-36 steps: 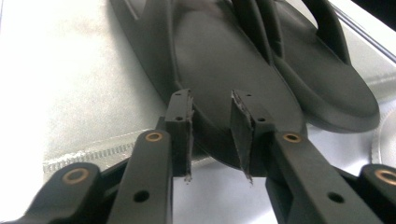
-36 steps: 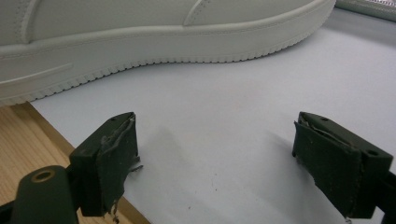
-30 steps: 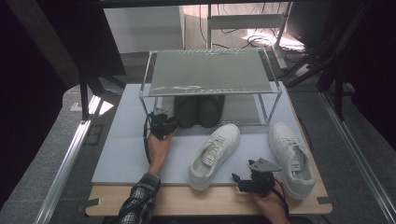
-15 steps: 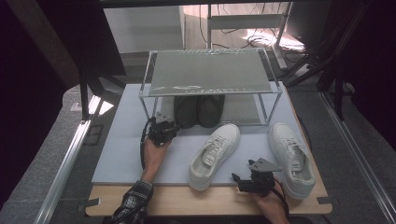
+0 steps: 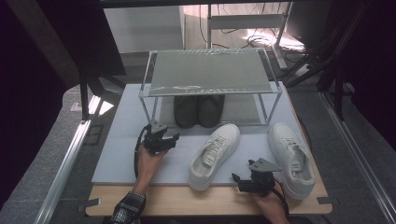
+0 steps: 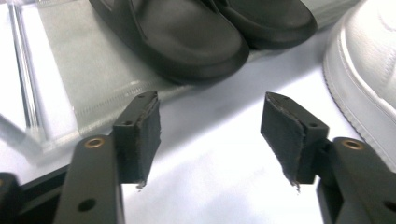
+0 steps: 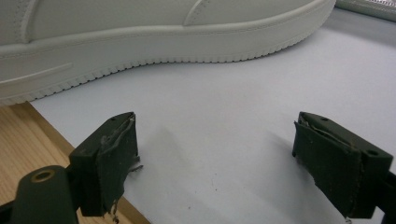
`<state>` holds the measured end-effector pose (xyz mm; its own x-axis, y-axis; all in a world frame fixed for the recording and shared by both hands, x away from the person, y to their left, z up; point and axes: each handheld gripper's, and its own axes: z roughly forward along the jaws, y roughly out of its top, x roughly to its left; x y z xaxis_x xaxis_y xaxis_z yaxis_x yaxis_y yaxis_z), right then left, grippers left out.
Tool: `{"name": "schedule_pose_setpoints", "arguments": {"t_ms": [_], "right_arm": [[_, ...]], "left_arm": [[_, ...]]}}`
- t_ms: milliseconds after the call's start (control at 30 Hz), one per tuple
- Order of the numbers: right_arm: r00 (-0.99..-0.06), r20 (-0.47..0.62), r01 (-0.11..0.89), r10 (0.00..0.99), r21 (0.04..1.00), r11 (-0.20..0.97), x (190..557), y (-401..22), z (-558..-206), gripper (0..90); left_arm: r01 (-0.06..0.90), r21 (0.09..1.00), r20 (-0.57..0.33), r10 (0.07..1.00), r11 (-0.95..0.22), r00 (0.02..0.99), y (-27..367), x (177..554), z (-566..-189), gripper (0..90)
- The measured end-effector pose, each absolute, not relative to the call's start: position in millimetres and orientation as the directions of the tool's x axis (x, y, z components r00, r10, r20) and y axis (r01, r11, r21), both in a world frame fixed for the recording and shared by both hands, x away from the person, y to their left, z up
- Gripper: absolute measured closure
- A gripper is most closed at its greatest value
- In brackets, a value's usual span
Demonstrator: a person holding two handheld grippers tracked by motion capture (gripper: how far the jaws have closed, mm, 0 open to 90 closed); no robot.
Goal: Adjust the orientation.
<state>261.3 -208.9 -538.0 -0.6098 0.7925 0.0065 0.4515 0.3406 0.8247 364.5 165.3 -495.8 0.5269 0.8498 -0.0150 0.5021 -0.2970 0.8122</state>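
Note:
A pair of dark shoes (image 5: 198, 110) stands side by side under a wire-and-glass rack (image 5: 210, 72); in the left gripper view their toes (image 6: 187, 37) lie just beyond the jaws. My left gripper (image 5: 173, 138) (image 6: 215, 121) hovers over the mat in front of them. Its jaws have just been opening and hold nothing. One white sneaker (image 5: 215, 154) (image 6: 369, 70) lies slantwise mid-mat, another (image 5: 292, 156) at the right. My right gripper (image 5: 237, 179) (image 7: 233, 149) rests open near the front edge, with the middle sneaker's sole (image 7: 140, 28) just ahead.
A pale mat (image 5: 121, 154) covers most of the wooden table (image 5: 187, 203). The rack's legs (image 5: 144, 105) stand at the mat's far side. A metal rail (image 5: 65, 163) runs along the left, and dark stands and cables sit behind the table.
The left gripper has drawn back from the dark shoes toward the near edge, and its jaws stand wider apart. The right gripper has stayed put.

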Motion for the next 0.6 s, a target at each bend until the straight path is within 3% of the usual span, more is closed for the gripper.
{"name": "schedule_pose_setpoints", "arguments": {"t_ms": [600], "right_arm": [[-0.61, 0.006, 0.452, 0.793, 0.824, 0.341, 261.2, -208.8, -537.9, 14.3]], "left_arm": [[0.534, 0.789, -0.025, 0.852, -0.304, 0.523, 186.2, 322.1, -508.1, 16.0]]}}
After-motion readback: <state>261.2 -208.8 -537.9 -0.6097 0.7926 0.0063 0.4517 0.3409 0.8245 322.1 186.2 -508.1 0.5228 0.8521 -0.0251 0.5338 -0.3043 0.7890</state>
